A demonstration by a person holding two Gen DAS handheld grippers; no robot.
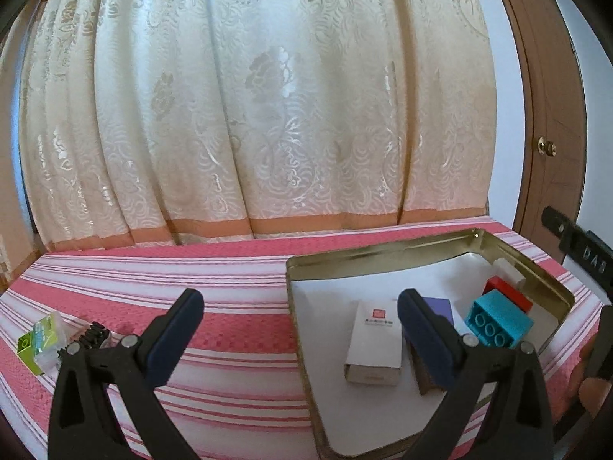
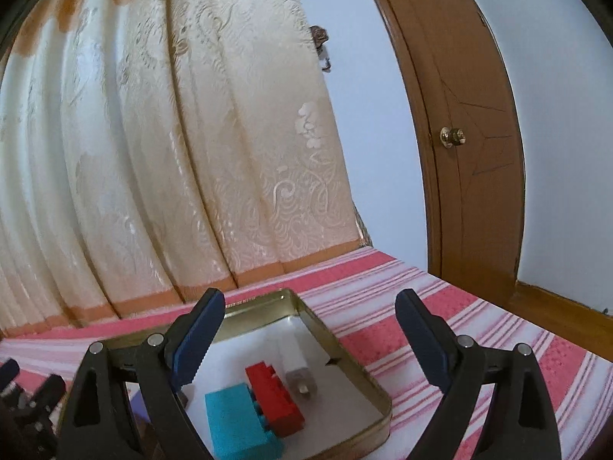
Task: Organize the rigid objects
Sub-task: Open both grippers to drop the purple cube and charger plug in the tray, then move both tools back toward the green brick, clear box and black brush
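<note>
We see our left gripper [image 1: 300, 303] with its jaws spread wide and nothing between the dark blue pads; they touch nothing, hovering over the pink-and-white striped cloth [image 1: 214, 268]. At eight o'clock in the left wrist view, a small clear plastic box with a green side [image 1: 36, 339] sits on the cloth, just beside the left finger's base. At four o'clock lies the shallow gold-rimmed rectangular metal tin [image 1: 383, 255], lined in white. Inside it, from left to right, we find a white cardboard carton [image 1: 373, 339] with a small red square mark and a line of print too small to read, a purple block [image 1: 440, 306] partly hidden behind the right finger, a turquoise studded plastic brick [image 1: 496, 324], a red plastic brick [image 1: 509, 293] and a white piece [image 1: 505, 268] at the far corner.

At three o'clock a black part of the other tool bears raised letters we cannot read surely.

Our right gripper [image 2: 310, 301] also stands agape and empty, held above the tin's right side.
</note>
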